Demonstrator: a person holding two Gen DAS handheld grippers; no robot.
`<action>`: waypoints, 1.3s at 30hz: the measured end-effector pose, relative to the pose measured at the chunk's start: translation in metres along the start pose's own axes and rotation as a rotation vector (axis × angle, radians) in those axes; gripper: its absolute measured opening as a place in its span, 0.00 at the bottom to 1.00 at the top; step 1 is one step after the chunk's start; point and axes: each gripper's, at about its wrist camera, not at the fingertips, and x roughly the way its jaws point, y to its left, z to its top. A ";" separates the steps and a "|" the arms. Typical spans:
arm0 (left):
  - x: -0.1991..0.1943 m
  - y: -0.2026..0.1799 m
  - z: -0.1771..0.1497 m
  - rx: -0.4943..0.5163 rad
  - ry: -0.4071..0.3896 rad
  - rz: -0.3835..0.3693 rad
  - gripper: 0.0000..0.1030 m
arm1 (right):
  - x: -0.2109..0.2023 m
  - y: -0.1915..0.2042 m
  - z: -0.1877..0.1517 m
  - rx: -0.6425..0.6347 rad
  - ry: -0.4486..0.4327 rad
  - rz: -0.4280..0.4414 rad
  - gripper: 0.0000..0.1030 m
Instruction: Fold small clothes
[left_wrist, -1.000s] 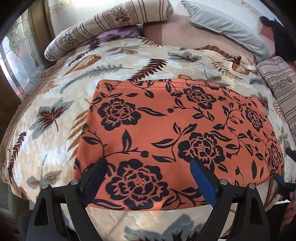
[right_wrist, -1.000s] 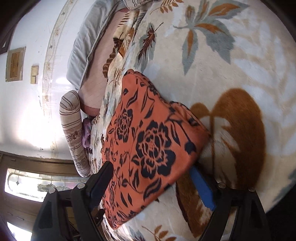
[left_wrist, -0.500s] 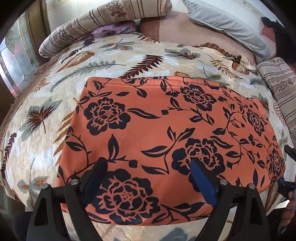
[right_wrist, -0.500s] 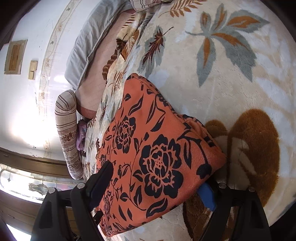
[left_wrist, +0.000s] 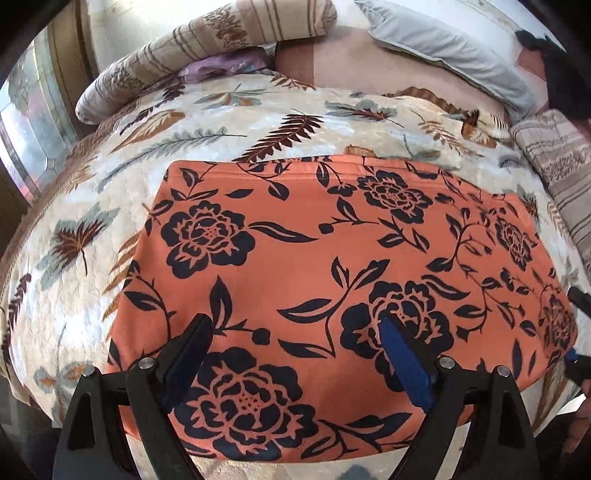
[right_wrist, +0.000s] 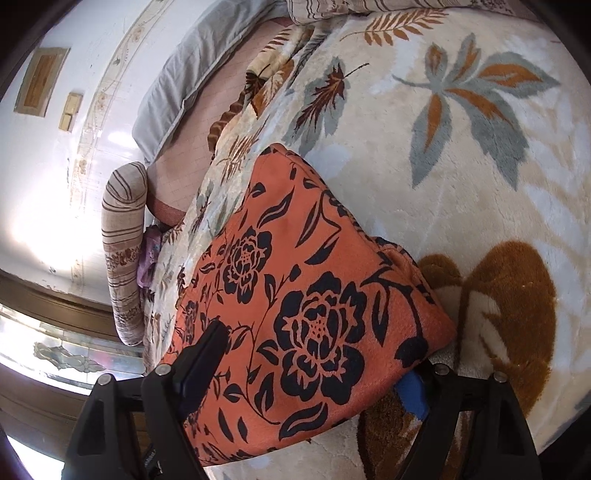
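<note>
Since a second ago, both grippers have closed in on the orange flowered cloth (left_wrist: 314, 266) lying flat on the leaf-print blanket (left_wrist: 74, 258). Left gripper (left_wrist: 295, 347) hovers wide open over it. Right gripper (right_wrist: 314, 369) straddles its corner wide, apparently unclamped.

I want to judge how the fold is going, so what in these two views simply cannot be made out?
- Left wrist view: the orange floral garment has its near edge behind the left gripper.
- Right wrist view: one finger of the right gripper sits under the garment's corner, mostly covered by cloth.
- Both views: how many layers the garment has; the top layer hides them.
- Left wrist view: the purple cloth is mostly buried under the striped pillow.
</note>
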 end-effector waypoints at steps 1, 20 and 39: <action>0.008 -0.001 -0.002 0.007 0.034 -0.002 0.89 | 0.000 0.001 0.000 -0.011 -0.001 -0.006 0.82; 0.008 -0.004 0.000 0.006 0.038 0.006 0.90 | 0.003 0.006 0.001 -0.059 0.000 -0.052 0.69; 0.010 -0.006 0.000 0.008 0.039 0.009 0.90 | 0.005 0.008 -0.001 -0.089 0.010 -0.102 0.62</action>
